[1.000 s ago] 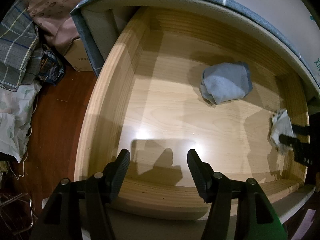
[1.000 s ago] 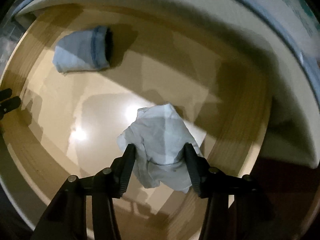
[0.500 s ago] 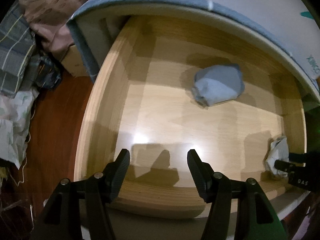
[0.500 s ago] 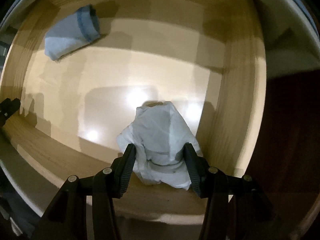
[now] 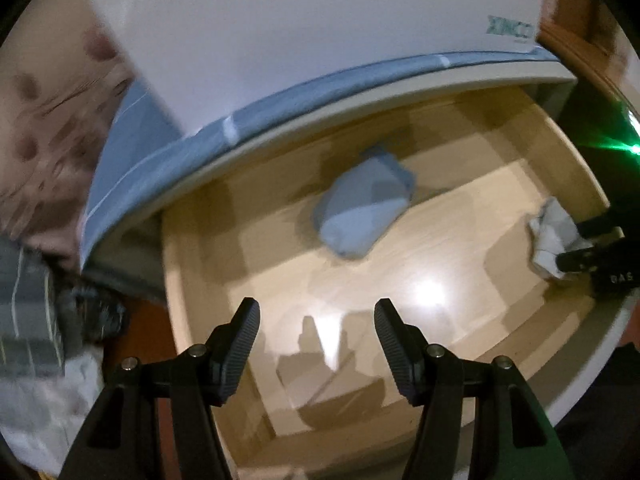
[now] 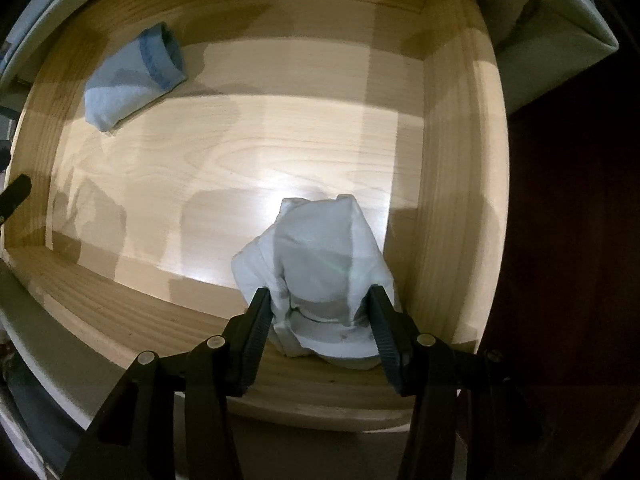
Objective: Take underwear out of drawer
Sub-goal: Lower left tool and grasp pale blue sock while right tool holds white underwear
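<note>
Showing white underwear clamped, left view bedding

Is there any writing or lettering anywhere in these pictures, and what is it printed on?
"XINCO", roughly: teal lettering on the white mattress above the drawer; blurred, so the reading is uncertain, and the smaller line below it is unreadable.
"BAS", or close to it: pale letters on the black right hand-held gripper.
Right wrist view: no text.

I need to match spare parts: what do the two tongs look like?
Both tongs, left and right, are matte black. Each has two tapered fingers with ribbed inner pads, on angular arms joined by silver screws. The right shows white lettering in the left view.
</note>
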Motion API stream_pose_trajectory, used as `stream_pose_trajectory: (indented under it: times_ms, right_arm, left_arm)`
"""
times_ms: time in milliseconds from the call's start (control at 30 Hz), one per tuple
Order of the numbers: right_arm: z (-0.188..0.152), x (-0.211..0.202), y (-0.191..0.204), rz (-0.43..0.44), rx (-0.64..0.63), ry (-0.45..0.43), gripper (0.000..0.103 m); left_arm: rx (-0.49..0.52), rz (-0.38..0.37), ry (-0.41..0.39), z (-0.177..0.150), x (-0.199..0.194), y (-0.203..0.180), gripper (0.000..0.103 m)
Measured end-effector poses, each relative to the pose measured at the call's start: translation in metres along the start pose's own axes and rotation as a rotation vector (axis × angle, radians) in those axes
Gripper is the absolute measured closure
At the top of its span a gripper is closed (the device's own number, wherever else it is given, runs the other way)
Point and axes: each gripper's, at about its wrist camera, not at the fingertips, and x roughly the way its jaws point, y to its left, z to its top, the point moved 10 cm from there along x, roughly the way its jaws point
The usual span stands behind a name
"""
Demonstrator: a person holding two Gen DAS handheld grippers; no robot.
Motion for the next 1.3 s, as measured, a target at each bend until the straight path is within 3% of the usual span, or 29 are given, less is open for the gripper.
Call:
stream_pose_trajectory:
  times_ms: [267,733,867,1200,1267,1300]
  right_arm:
    - [-0.045,-0.018,-0.008,0.002,0.013,-0.014,0.055]
    - [-0.047,-0.022,-0.01,0.004,0.018,-0.017,0.055]
    - [-0.049,-0.021,-0.008,0.001,0.011,-0.027,0.055]
    - [-0.059,-0.02,-0.005,0.001,0.012,-0.042,0.055]
    - [-0.062,-0.019,-0.004,-0.001,0.011,-0.045,0.055]
    - [-0.062,-0.017,-0.003,-0.001,0.01,-0.045,0.055]
  left_arm:
    - [0.12,-0.056,0.014,0.021,0.016,-0.015,0.042]
    - [0.317,-0.098,0.047,0.048,0.052,-0.039,0.042]
    - [0.323,-0.116,0.048,0.054,0.061,-0.044,0.042]
    - [0.365,-0.052,0.077,0.065,0.095,-0.043,0.042]
    - [0.352,-0.04,0.095,0.066,0.103,-0.038,0.055]
    - [0.359,-0.026,0.094,0.067,0.104,-0.037,0.055]
